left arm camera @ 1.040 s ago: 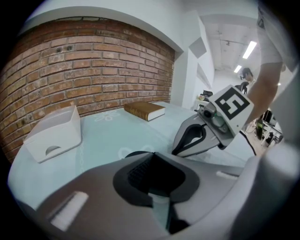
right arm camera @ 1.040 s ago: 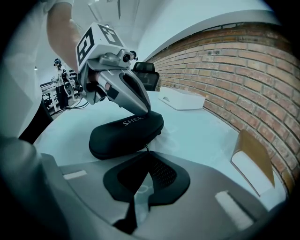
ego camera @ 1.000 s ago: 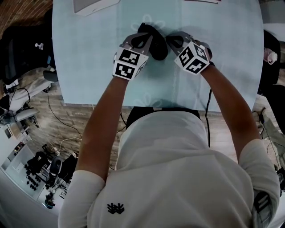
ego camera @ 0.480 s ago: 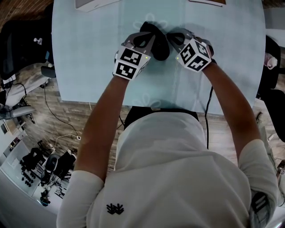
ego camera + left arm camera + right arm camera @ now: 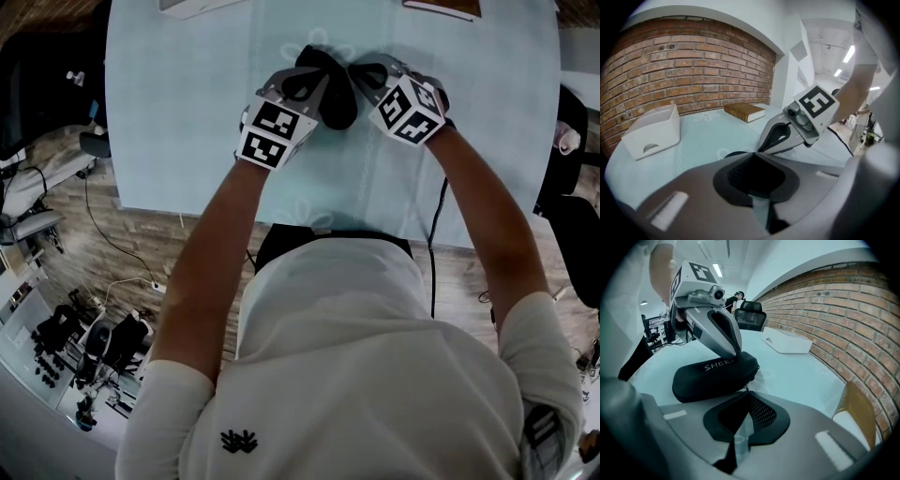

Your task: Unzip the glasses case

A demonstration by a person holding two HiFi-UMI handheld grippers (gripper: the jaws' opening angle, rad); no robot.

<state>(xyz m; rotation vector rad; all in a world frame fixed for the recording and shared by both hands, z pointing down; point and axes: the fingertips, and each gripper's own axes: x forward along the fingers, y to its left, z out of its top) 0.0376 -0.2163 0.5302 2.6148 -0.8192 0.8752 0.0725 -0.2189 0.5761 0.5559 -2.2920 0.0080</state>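
Glasses case [image 5: 712, 376]: black oblong pod, flat on the pale table [image 5: 801, 371], between both grippers, toward the far middle of the tabletop in the head view. Semi-rigid shell under matte fabric by the look, fine weave, rounded ends, white lettering [image 5: 717, 365] across the lid. Judged light, and liable to skid on the smooth surface under a sideways pull, so needs pinning down during any run of the slider. Judged stiff enough to bear pressure from above without collapse, and not fragile. Zip seam around the midline, closed along the visible side. Proper hold for opening: the small zip pull [image 5: 743, 388] at the end nearest the right gripper, thin and easily lost from flat pads.

Right gripper [image 5: 745, 393]: jaws together, tips pinched on that pull by appearance. Left gripper [image 5: 752, 155]: jaws together, tips bearing down on the lid near the same end, with nothing visible between the pads. Grey moulded fingers, black ribbed pads, a marker cube on each.

Beyond: white open-fronted tray [image 5: 651, 131], brown book [image 5: 744, 111], red brick wall [image 5: 693, 61].
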